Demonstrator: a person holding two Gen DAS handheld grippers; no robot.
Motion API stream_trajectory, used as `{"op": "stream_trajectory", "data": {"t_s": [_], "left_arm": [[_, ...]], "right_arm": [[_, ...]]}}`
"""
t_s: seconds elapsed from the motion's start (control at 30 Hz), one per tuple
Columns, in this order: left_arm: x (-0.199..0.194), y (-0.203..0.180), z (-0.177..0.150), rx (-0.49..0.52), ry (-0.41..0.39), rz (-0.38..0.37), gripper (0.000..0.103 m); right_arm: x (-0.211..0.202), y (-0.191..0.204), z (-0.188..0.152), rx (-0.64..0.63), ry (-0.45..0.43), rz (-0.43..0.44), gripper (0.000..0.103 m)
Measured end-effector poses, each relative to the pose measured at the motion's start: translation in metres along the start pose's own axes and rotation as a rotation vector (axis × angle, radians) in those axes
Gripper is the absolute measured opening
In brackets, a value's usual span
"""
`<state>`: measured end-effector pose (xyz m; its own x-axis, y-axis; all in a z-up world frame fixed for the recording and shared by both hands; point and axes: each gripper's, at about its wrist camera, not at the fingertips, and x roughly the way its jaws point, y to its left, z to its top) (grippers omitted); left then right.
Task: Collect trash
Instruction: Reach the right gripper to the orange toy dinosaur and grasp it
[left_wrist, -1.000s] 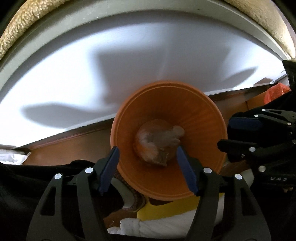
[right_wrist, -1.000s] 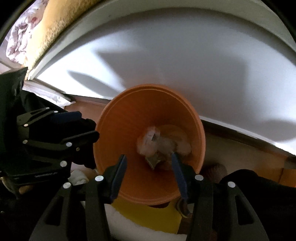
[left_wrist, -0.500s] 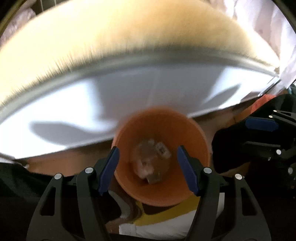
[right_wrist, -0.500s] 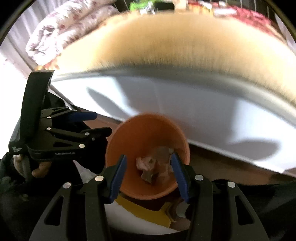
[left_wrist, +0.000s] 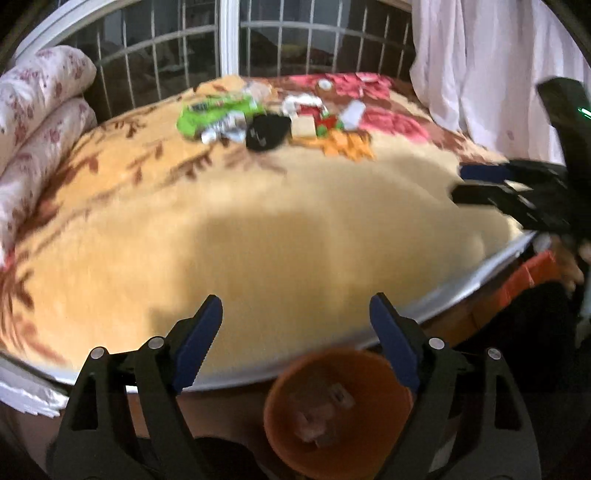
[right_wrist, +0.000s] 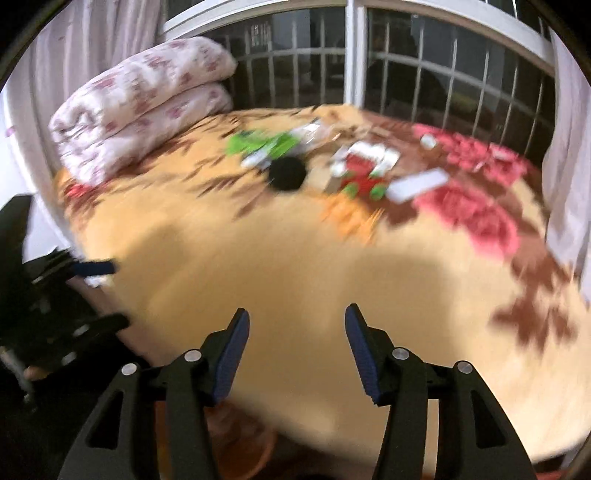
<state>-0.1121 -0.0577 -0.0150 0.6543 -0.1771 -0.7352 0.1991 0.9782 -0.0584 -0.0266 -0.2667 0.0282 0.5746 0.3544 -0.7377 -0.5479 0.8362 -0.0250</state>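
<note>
An orange bin (left_wrist: 338, 410) with crumpled scraps inside stands on the floor below the bed's edge. My left gripper (left_wrist: 295, 317) hangs above the bed's front edge, its jaws opening with nothing between them. My right gripper (right_wrist: 295, 332) also hangs over the blanket, its jaws opening and empty. Trash lies far across the bed: a green wrapper (left_wrist: 214, 114), a black round item (left_wrist: 267, 131), a red and white packet (right_wrist: 364, 166), a white flat box (right_wrist: 417, 184), orange scraps (left_wrist: 345, 144). The right gripper (left_wrist: 517, 195) shows at the right edge of the left wrist view.
A yellow blanket (left_wrist: 258, 229) with brown leaves and red flowers covers the bed. A folded floral quilt (right_wrist: 144, 99) lies at the far left. A barred window (right_wrist: 406, 74) and pale curtains (left_wrist: 480, 66) stand behind. An orange box (left_wrist: 532, 277) sits by the bed's right corner.
Both grippers rose from just over the orange bin and tilted up, bringing the bed top and its trash into view. The left jaws spread wider. The bin dropped to the bottom of view.
</note>
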Motion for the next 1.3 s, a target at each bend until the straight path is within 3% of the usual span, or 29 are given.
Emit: {"op": "stream_trajectory", "data": {"t_s": [0.17, 0.37, 0.43, 0.63, 0.73, 1.07, 1.3], "left_arm": [[0.014, 0.012, 0.029, -0.010, -0.054, 0.005, 0.080], [0.036, 0.023, 0.033, -0.041, -0.058, -0.039, 0.080], [0.043, 0.024, 0.031, -0.049, -0.046, -0.045, 0.080], [0.047, 0.022, 0.029, -0.046, -0.046, -0.046, 0.080], [0.047, 0.022, 0.028, -0.058, -0.046, -0.055, 0.080], [0.047, 0.022, 0.022, -0.053, -0.061, -0.045, 0.080], [0.046, 0.028, 0.023, -0.069, -0.061, -0.059, 0.080]], "right_arm": [[0.057, -0.037, 0.050, -0.012, 0.017, 0.026, 0.068], [0.118, -0.045, 0.072, -0.091, 0.097, 0.066, 0.073], [0.135, -0.049, 0.079, -0.104, 0.123, 0.063, 0.080], [0.180, -0.065, 0.093, -0.064, 0.229, 0.101, 0.075], [0.179, -0.065, 0.096, -0.064, 0.206, 0.094, 0.068], [0.141, -0.053, 0.093, -0.041, 0.096, 0.041, 0.066], [0.083, -0.037, 0.054, 0.050, 0.040, 0.018, 0.067]]}}
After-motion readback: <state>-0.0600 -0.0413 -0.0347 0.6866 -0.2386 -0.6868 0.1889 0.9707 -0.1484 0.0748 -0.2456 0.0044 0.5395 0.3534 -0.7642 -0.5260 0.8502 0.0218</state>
